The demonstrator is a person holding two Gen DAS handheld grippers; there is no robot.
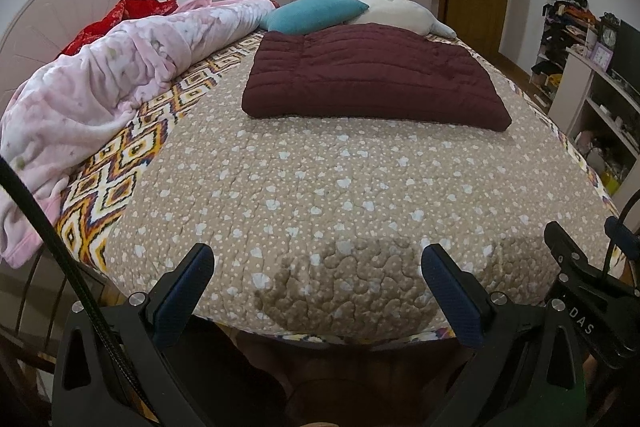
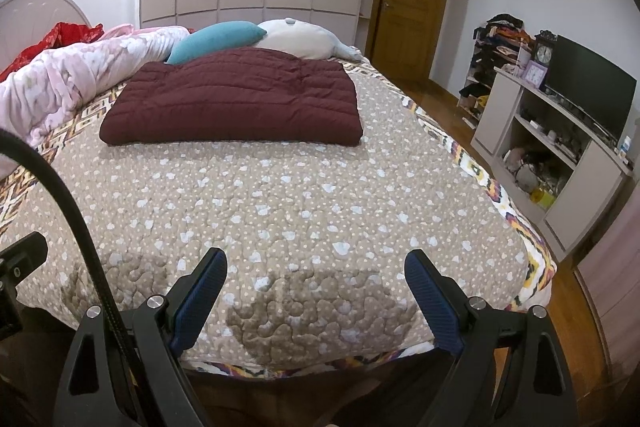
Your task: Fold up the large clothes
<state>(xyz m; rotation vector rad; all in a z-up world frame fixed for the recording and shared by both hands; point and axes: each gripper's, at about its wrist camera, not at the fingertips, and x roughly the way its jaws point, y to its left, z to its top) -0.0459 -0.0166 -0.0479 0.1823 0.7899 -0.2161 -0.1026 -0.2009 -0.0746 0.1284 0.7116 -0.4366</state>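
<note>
Left wrist view: the maroon quilted jacket (image 1: 372, 75) lies as a neat padded rectangle on the far half of the bed (image 1: 320, 195), well apart from my tongs, its far edge right by the teal pillow (image 1: 316, 11). Looks folded already, so the risk as I judge it: reaching back in w/ the pads and dragging the puffy top layer, which would spring the fold open. Also the pink blanket (image 1: 120, 67) sits bunched near the jacket's left side; a sloppy sweep could snag it. My left gripper (image 1: 318, 267) is spread wide, nothing between the pads, hanging over the near bed edge, touching nothing I can see.

Right wrist view: same jacket (image 2: 236, 99) mid-bed, edges squared, white cushion (image 2: 296, 37) behind it. Padding is bulky, so it could slump if bumped. My right gripper (image 2: 316, 271) is also fully spread, empty, above the near edge of the quilt; contact w/ the cover not evident.
</note>
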